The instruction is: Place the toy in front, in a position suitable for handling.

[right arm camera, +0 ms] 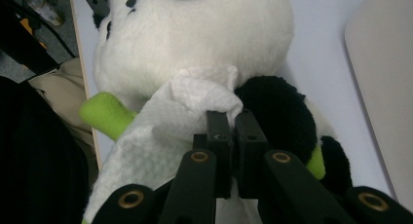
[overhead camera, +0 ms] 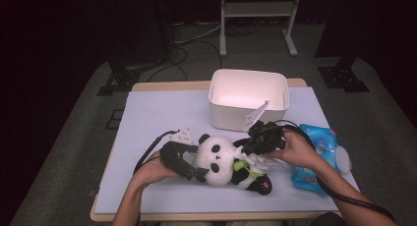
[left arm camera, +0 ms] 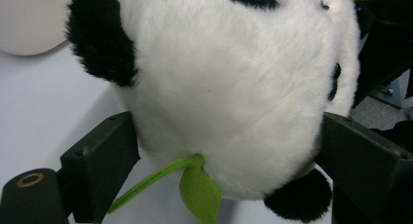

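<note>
Soft white and black fur covers the panda toy [overhead camera: 223, 162], which lies on the pale table mat [overhead camera: 157, 118] near the person's side, in front of the white bin [overhead camera: 248, 99]. The left gripper [overhead camera: 189, 168] has its jaws spread wide around the panda's head, one on each side and touching the fur, as the left gripper view shows [left arm camera: 229, 87]. It looks like this hold keeps the toy from sliding about.

The right gripper [overhead camera: 253, 150] has its jaws squeezed tight on a white wipe [right arm camera: 165, 121]. The wipe is pressed against the panda's fur just under its face, beside a black arm and a green leaf [right arm camera: 104, 114]. I think the wipe is there to rub the toy clean.

A blue pack [overhead camera: 314, 155] lies on the mat beside the right hand [overhead camera: 295, 150], close enough to reach. The wipe probably comes from it.
</note>
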Tool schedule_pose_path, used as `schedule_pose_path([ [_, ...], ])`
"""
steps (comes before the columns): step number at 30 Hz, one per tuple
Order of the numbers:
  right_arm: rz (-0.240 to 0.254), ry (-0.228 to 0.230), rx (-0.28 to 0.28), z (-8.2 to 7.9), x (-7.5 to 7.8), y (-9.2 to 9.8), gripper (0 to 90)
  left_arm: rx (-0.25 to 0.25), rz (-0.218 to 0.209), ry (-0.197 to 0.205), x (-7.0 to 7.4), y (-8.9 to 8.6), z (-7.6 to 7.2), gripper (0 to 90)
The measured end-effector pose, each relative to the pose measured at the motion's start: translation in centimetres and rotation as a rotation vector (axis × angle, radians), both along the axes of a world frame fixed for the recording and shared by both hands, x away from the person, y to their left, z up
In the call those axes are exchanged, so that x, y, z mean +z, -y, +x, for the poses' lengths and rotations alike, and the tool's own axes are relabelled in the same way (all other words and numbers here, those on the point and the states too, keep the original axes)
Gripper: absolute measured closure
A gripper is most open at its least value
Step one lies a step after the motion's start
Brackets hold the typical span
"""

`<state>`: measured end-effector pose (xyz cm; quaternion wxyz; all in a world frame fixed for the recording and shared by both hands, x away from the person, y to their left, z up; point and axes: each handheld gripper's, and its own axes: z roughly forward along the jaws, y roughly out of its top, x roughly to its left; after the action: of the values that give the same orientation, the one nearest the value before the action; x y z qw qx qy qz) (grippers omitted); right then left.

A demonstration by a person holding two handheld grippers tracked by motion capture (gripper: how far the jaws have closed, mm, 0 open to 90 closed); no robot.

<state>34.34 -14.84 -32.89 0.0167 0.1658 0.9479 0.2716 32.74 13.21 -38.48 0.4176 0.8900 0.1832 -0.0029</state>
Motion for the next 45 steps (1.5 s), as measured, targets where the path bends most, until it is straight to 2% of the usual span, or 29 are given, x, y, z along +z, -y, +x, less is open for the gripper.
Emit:
schedule_pose_path([
  [8,0.026,0.004,-0.027,0.0,0.6,0.6,86.8,0.002,-0.031,0.019,0.9,0.7,-0.5,13.3],
  [12,0.037,-0.008,-0.022,0.2,1.0,0.4,86.8,0.0,-0.023,0.043,1.4,1.1,-0.8,13.4],
  [18,0.044,-0.016,-0.012,0.5,1.3,-0.2,86.8,0.003,-0.007,0.048,1.6,1.1,-0.9,13.4],
  [24,0.063,-0.028,-0.009,1.3,1.8,-0.5,86.8,0.007,-0.006,0.052,1.7,1.2,-0.9,13.6],
  [31,0.069,-0.02,-0.001,1.5,2.6,-1.1,86.8,0.004,-0.012,0.063,1.9,1.3,-1.0,13.6],
  [36,0.07,-0.016,0.024,2.0,3.6,-2.7,86.7,0.004,-0.013,0.07,2.0,1.4,-1.2,13.6],
  [45,0.061,-0.013,0.06,2.6,4.1,-5.3,86.7,0.006,-0.015,0.068,2.1,1.5,-1.2,13.5],
])
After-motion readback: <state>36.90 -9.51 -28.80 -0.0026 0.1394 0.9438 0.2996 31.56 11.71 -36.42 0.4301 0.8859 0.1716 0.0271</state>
